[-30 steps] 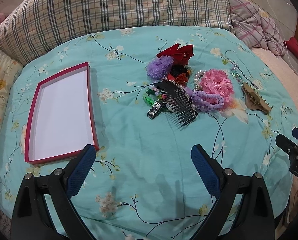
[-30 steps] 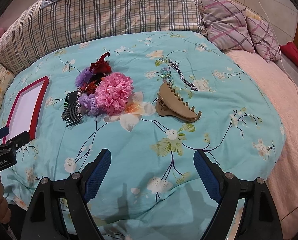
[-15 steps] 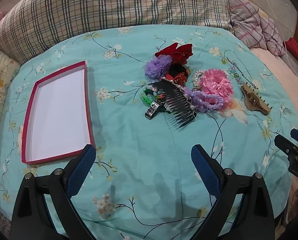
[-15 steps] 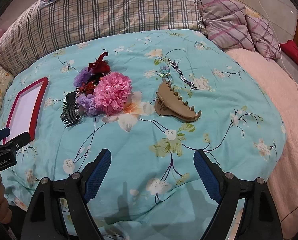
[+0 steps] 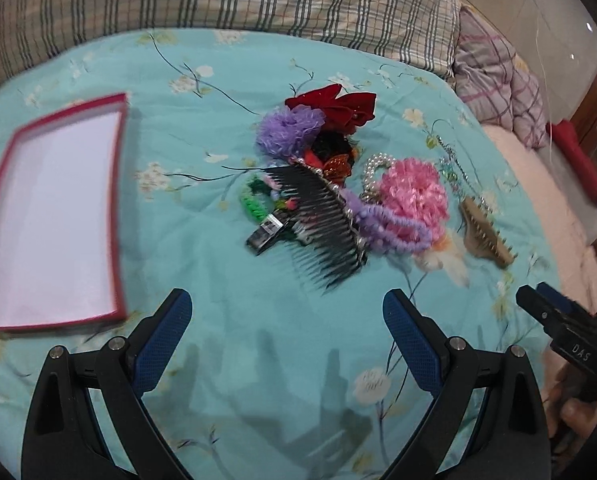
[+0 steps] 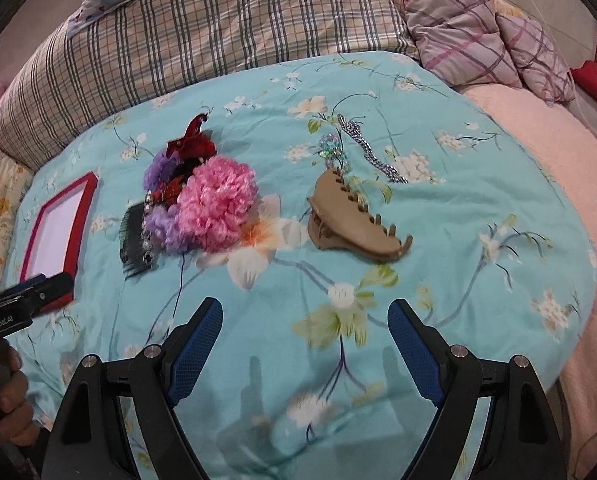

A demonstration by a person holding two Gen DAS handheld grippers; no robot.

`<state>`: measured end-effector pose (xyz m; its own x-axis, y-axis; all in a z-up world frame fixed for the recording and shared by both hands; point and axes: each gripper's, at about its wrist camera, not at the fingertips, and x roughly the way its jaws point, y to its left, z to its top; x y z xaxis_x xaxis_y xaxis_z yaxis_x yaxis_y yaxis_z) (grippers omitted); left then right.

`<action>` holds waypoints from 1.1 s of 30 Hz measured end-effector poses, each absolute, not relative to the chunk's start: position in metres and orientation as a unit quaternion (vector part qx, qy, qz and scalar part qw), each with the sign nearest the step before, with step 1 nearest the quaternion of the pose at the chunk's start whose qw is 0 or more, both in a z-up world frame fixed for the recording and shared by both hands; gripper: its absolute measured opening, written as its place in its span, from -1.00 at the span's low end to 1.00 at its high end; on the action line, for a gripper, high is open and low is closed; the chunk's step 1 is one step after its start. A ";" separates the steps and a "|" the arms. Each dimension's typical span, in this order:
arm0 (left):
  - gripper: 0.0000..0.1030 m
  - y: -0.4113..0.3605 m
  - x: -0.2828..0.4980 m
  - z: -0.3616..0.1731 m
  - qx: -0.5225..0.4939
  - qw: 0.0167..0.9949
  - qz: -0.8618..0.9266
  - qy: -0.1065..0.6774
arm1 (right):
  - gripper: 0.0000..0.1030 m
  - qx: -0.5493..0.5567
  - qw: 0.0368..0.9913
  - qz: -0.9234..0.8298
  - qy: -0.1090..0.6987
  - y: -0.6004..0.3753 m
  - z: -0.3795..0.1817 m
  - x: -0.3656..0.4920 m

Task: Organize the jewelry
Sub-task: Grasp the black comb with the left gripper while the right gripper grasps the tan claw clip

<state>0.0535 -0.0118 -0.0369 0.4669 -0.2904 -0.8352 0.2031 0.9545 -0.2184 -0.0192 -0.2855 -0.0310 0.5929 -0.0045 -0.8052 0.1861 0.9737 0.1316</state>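
A heap of hair pieces lies mid-bed: a black comb, pink scrunchie, purple scrunchie, red bow and green band. A tan claw clip and a silver chain lie to their right. An empty red-rimmed white tray sits at the left. My left gripper hovers open just short of the comb. My right gripper is open, nearer than the claw clip. Neither holds anything.
Everything rests on a teal floral quilt. Plaid pillows line the far side; a pink blanket runs along the right. A hand grips the other tool at the lower left of the right wrist view.
Both grippers have moved forward toward the heap; the items now look larger and closer. In the left wrist view the tray has slid toward the left edge. Jaws stay open.
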 end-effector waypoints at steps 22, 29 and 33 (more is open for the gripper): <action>-0.19 -0.054 0.115 -0.076 -0.065 0.815 -0.228 0.528 | 0.60 0.079 0.879 -0.037 0.469 -0.335 -0.066 0.064; -0.92 -0.051 0.111 -0.075 -0.078 0.813 -0.253 0.519 | 0.64 0.043 0.886 -0.011 0.462 -0.330 -0.050 0.065; -0.99 -0.048 0.107 -0.068 -0.081 0.814 -0.259 0.514 | 0.30 0.042 0.871 -0.009 0.489 -0.335 -0.069 0.075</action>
